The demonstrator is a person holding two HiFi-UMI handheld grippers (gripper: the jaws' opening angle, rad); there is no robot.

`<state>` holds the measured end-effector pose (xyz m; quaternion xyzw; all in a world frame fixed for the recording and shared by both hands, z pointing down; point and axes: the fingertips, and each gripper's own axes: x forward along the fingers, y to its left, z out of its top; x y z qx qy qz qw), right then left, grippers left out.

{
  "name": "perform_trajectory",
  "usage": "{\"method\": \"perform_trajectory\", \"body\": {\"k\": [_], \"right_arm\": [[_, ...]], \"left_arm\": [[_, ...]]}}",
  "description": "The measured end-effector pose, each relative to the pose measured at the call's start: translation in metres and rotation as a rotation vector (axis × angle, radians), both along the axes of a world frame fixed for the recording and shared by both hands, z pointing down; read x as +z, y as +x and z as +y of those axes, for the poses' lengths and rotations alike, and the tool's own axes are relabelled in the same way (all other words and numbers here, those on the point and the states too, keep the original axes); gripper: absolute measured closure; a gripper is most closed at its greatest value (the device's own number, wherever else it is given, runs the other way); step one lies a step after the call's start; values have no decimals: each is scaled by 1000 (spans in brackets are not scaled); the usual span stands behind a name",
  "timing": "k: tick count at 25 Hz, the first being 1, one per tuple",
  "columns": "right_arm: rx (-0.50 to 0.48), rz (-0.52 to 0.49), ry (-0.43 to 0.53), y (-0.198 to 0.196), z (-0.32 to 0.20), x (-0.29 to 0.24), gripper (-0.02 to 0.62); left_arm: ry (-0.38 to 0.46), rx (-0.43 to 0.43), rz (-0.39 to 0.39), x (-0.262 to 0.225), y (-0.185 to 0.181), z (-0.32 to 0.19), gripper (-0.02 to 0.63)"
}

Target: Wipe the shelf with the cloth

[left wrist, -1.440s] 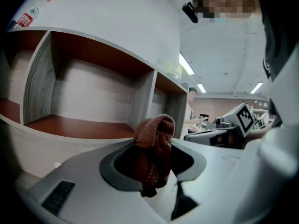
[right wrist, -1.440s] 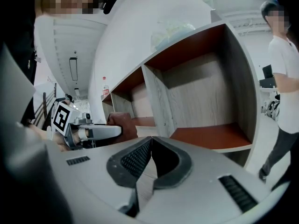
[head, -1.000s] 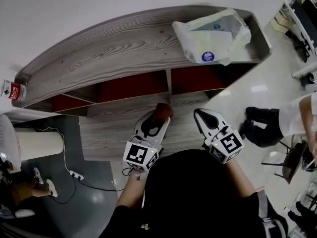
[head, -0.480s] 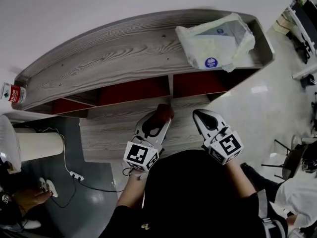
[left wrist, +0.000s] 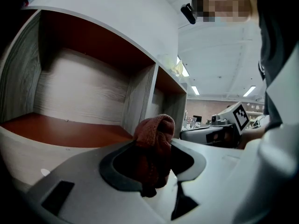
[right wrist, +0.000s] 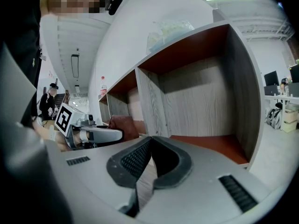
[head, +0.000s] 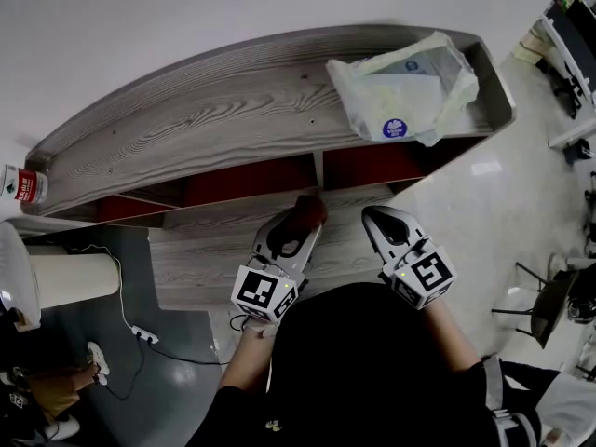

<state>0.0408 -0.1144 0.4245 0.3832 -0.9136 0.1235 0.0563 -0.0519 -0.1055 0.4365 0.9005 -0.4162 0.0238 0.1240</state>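
A grey wood-grain shelf unit with red-floored compartments stands in front of me. My left gripper is shut on a dark red cloth, which bulges out between the jaws just before the divider between two compartments. My right gripper hangs to the right of it, shut and holding nothing, its tips meeting in front of the rightmost compartment. In the right gripper view the left gripper and the cloth show at the left.
A pale plastic bag lies on the shelf top at the right. A bottle stands at the top's left end. A white cylinder and a power strip sit on the floor at the left.
Both grippers have stayed nearly still. A person at the right of the floor has moved out of sight.
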Motion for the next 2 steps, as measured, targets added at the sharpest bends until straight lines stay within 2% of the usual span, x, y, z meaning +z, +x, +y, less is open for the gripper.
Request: {"method": "perform_trajectory", "body": {"k": [2], "right_arm": [[-2, 5, -1, 1, -1, 1, 598]], "left_arm": [[-1, 3, -1, 0, 1, -1, 443]]}}
